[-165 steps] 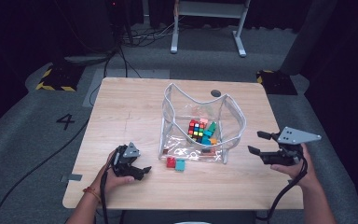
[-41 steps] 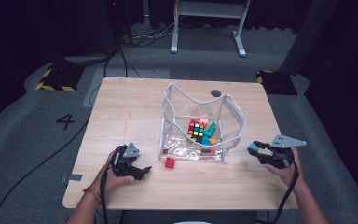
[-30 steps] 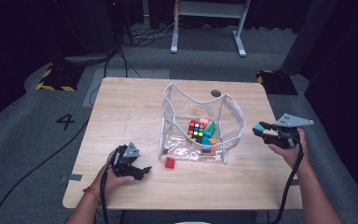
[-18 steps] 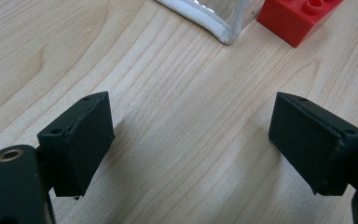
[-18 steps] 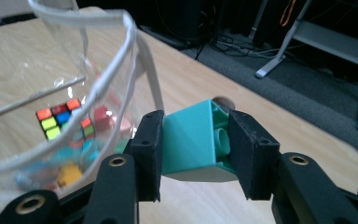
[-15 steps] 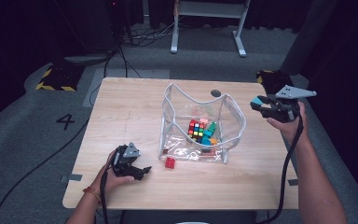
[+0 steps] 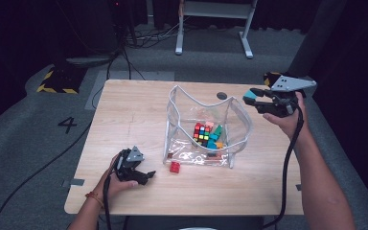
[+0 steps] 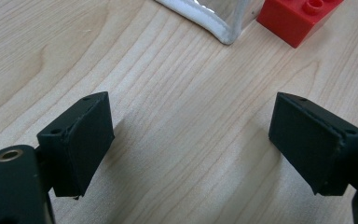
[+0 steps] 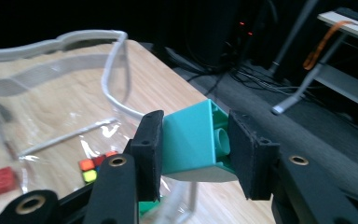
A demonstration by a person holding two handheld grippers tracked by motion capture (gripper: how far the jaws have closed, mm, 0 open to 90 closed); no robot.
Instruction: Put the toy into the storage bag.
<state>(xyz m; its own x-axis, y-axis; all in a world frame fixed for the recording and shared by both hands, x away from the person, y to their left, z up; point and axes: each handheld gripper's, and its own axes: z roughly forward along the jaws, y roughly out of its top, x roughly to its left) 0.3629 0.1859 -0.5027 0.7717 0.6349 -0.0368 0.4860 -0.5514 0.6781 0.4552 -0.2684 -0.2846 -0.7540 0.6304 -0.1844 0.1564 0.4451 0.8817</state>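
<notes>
Pouch [image 7: 191, 103] holds cube [image 7: 201, 132] and bricks; right jaws clamp teal brick [image 9: 193, 140], left jaws gape empty.

Teal block [image 9: 193, 140] between black fingers [image 9: 150, 144], red block [image 7: 175, 166] on pale wood-grain surface [image 7: 124, 115], clear bag [image 7: 206, 127] with white trim, multicoloured puzzle cube [image 7: 201, 132] inside, grey floor [image 7: 38, 139].

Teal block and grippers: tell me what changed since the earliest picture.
The teal block left the table beside the red block; the right gripper took hold of it and has lifted it beside the clear bag's rim. The left gripper, red block and bag stayed put.
</notes>
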